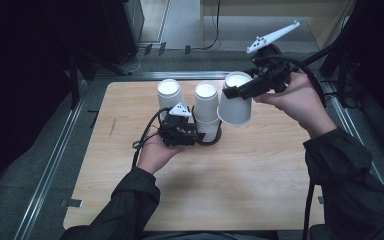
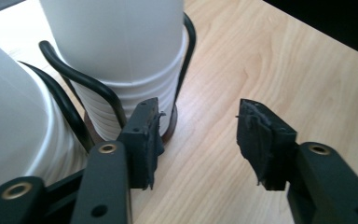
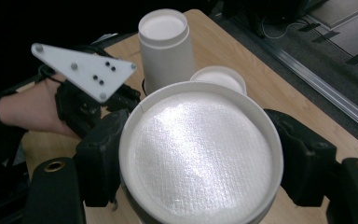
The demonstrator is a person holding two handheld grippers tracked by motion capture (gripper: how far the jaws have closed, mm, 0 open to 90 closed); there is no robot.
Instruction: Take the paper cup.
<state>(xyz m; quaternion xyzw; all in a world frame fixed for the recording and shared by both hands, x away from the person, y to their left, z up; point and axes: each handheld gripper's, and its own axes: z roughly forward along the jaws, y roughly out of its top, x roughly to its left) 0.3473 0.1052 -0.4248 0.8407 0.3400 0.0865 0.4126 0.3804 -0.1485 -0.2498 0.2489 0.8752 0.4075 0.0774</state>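
Where the lifted cup [image 1: 236, 102] hangs, the stack [image 1: 207, 112] stands beside.

The high view is lit from above, so that the wooden surface [image 1: 230, 170] is bright while the left and upper right of the frame are lost in near black. Soft shadows are cast beneath the forearms. In the right gripper view a glare patch is seen on the held cup's base [image 3: 200, 154], which is sharp; the fingers at the lower corners are softened. In the left gripper view the near white cups [image 2: 121, 60] are overexposed and slightly blurred.
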